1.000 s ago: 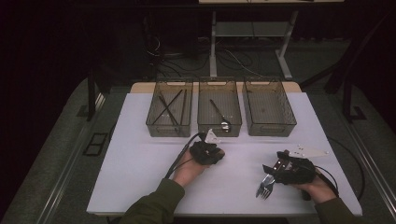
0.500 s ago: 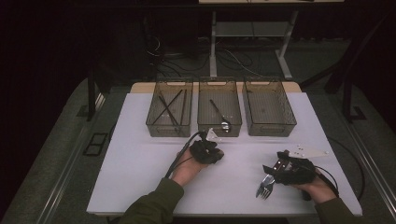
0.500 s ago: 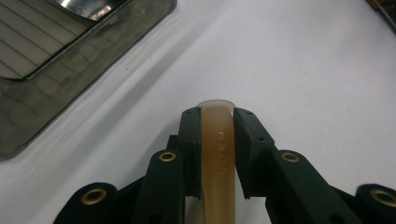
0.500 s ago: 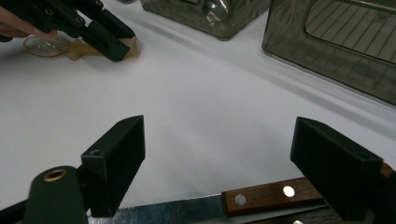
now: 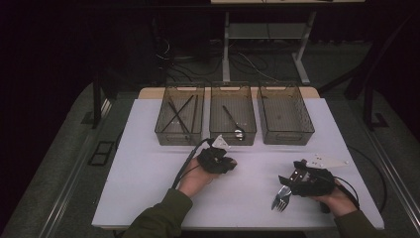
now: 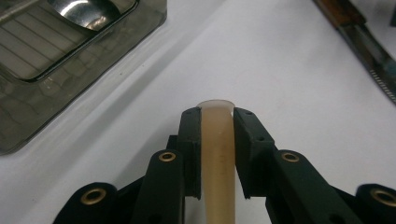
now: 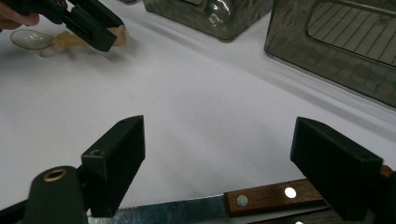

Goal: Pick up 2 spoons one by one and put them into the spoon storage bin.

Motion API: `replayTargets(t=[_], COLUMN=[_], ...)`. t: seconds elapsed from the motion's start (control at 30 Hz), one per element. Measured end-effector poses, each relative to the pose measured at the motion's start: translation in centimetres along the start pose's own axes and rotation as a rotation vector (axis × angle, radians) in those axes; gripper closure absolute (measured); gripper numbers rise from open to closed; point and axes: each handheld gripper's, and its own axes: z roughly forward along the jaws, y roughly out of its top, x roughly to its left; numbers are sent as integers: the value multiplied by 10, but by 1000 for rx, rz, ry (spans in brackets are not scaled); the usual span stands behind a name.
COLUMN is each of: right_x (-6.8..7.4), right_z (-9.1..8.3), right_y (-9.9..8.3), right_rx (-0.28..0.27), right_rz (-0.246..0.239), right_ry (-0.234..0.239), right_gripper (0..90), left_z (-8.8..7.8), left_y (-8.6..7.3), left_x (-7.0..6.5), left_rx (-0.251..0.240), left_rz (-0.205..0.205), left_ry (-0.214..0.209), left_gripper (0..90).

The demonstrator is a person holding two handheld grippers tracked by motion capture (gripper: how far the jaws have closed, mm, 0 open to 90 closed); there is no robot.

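Left gripper held low over white bench, fingers clamping translucent plastic spoon handle, right gripper fingers wide apart above wood-handled knife.

A pale beige handle is clamped between the two black jaws of the left gripper, its rounded end pointing to twelve o'clock. A smoky bin is seen at ten o'clock, a wood-handled knife at two o'clock, on the white table.
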Motion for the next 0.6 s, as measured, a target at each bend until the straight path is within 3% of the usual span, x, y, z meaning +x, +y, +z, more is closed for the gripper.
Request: replayTargets(t=[0.6], right_x=[0], right_z=[0], right_y=[0], right_rx=[-3], right_rz=[-12], right_ry=[2], right_gripper=[179], left_z=[-32], left_y=[-2], left_x=[7], left_rx=[-56], left_rz=[-16], left_ry=[-52], left_gripper=[733])
